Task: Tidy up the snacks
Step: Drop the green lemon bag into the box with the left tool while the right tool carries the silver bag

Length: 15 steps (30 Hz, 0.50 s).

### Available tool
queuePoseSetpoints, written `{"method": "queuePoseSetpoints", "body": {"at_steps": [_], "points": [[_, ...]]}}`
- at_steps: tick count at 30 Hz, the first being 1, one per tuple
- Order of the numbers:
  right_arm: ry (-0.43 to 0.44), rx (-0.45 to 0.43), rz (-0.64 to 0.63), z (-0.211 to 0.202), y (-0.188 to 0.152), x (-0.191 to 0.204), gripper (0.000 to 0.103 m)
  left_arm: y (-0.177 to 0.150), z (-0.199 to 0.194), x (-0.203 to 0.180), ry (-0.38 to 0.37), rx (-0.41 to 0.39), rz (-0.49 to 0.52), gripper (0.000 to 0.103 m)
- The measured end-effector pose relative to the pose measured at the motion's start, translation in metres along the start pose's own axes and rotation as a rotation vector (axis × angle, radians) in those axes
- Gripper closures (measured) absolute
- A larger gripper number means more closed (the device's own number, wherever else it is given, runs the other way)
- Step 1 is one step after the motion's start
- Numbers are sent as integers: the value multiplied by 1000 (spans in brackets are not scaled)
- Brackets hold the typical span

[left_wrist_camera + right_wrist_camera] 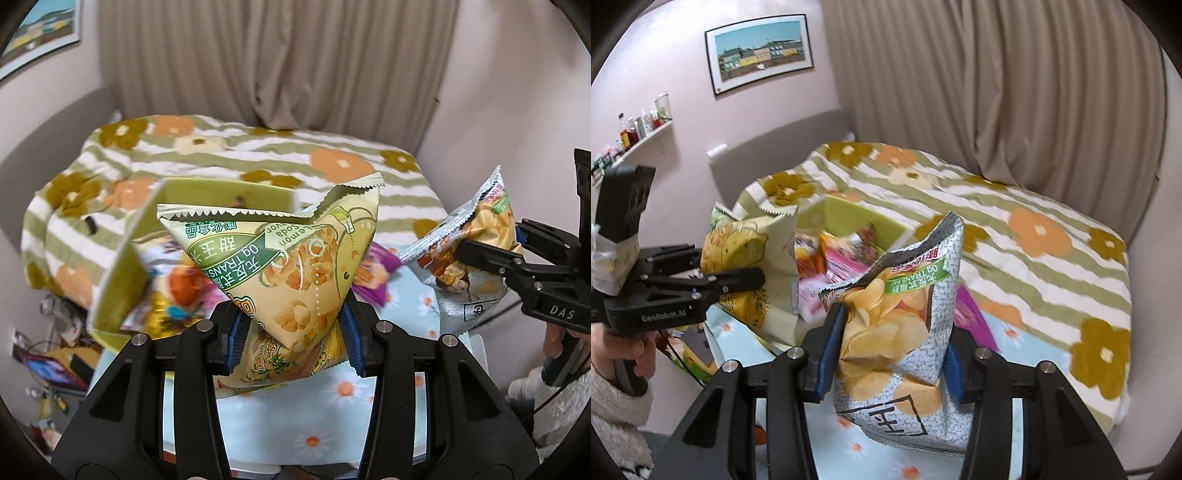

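Left hand-held gripper pinching "Lemon Soda" bag, right hand-held gripper pinching "0g TRANS FAT" chip bag

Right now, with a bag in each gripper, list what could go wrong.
1. The left gripper pinches only the lower end of the yellow popcorn bag; it could slip or swing.
2. The right gripper squeezes the grey chip bag hard, so chips may crush.
3. The green box already looks crowded; added bags might spill out.
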State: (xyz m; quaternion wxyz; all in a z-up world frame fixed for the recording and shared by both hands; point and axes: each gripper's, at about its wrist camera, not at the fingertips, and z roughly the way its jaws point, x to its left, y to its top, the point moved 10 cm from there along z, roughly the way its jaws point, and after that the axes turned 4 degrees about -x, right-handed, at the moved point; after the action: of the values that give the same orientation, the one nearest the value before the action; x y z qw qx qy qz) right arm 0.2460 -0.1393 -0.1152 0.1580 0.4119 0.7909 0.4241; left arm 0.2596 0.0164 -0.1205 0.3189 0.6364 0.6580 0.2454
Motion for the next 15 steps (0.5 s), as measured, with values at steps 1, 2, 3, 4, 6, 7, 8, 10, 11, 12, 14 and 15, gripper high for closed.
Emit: {"method": "queuePoseSetpoints", "body": {"at_steps": [1, 2, 3, 4, 6, 7, 8, 10, 11, 12, 14, 15], "points": [[11, -9, 2, 4, 8, 8, 59, 0, -5, 11, 4, -3, -10, 63], [19, -14, 5, 8, 13, 13, 59, 3, -7, 22, 10, -8, -17, 63], [25, -18, 8, 10, 17, 18, 59, 5, -7, 31, 16, -10, -20, 63], [26, -24, 12, 16, 24, 24, 59, 8, -8, 43, 21, -8, -22, 63], [20, -27, 25, 25, 34, 32, 59, 12, -8, 60, 24, -5, -27, 63], [19, -26, 33, 29, 37, 35, 59, 15, -7, 70, 23, -4, -31, 63], [16, -26, 46, 35, 42, 39, 59, 18, -4, 80, 21, 0, -35, 63], [9, -24, 60, 45, 49, 45, 59, 23, 5, 95, 9, 16, -41, 63], [2, -22, 67, 52, 52, 48, 59, 26, 13, 105, -6, 28, -46, 63], [-3, -18, 75, 58, 55, 51, 59, 30, 19, 109, -14, 36, -47, 63], [-15, -11, 95, 71, 61, 56, 59, 38, 35, 121, -32, 53, -43, 63], [-21, -7, 106, 79, 63, 58, 59, 42, 43, 125, -41, 59, -40, 63]]}}
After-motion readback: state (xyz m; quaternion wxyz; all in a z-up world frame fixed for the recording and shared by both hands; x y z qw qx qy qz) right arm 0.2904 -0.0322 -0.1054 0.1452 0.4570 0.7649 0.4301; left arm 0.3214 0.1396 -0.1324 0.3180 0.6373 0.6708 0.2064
